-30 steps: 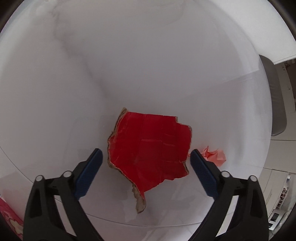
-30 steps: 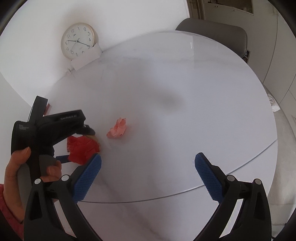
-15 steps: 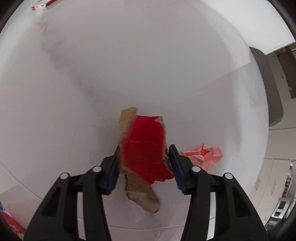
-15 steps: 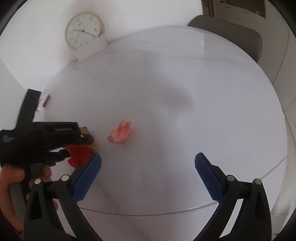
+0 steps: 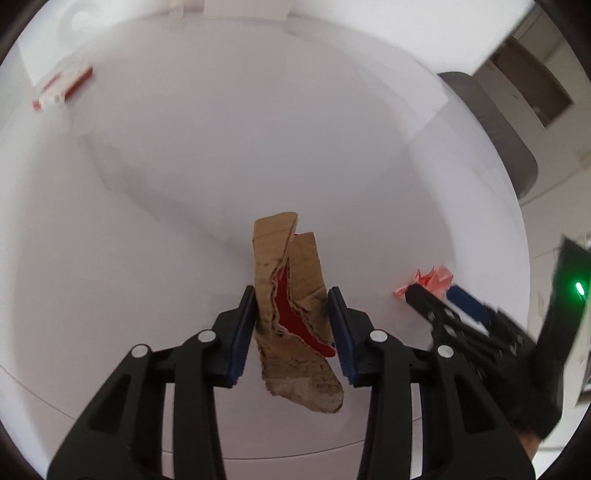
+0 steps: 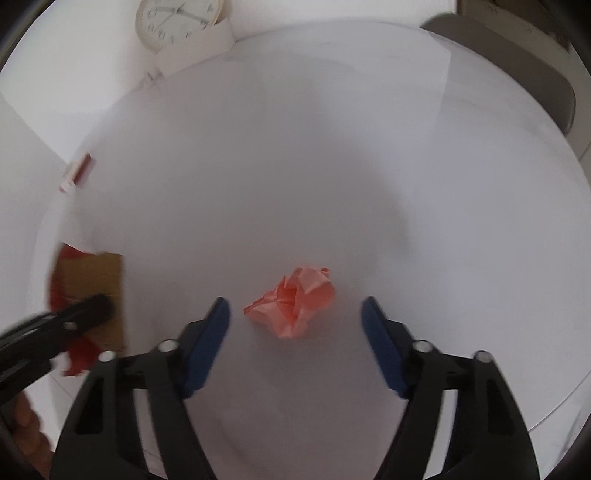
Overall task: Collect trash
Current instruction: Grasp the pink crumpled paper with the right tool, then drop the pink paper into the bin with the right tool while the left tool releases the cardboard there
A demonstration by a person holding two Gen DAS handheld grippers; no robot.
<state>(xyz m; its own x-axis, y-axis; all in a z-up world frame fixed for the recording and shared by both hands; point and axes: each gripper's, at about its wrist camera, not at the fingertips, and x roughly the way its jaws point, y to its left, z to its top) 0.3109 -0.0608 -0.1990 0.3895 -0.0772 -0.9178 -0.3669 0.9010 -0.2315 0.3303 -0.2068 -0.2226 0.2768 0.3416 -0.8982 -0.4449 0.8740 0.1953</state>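
Note:
A torn piece of cardboard (image 5: 273, 251), red on one face and brown on the other, is folded upright between the blue pads of my left gripper (image 5: 291, 295). Its jaws are closing, they press on both sides, and the piece hangs clear of the white round table (image 5: 221, 166). A crumpled pink paper ball (image 6: 306, 291) lies on the table between the fingers of my right gripper (image 6: 295, 304). Those jaws are closing too, with a gap left on each side of the ball. The left wrist view shows the ball (image 5: 437, 278) at the right, with the right gripper (image 5: 436, 295) over it.
A small red and white box (image 5: 62, 86) lies near the table's far left edge. A round wall clock (image 6: 177, 22) leans at the back. A grey chair (image 6: 517, 55) stands past the far right rim. A person's hand (image 6: 26, 421) holds the left gripper.
My left gripper closed on the flat red cardboard, folded it upright and lifted it. My right gripper moved left and down over the pink paper ball, and its jaws narrowed.

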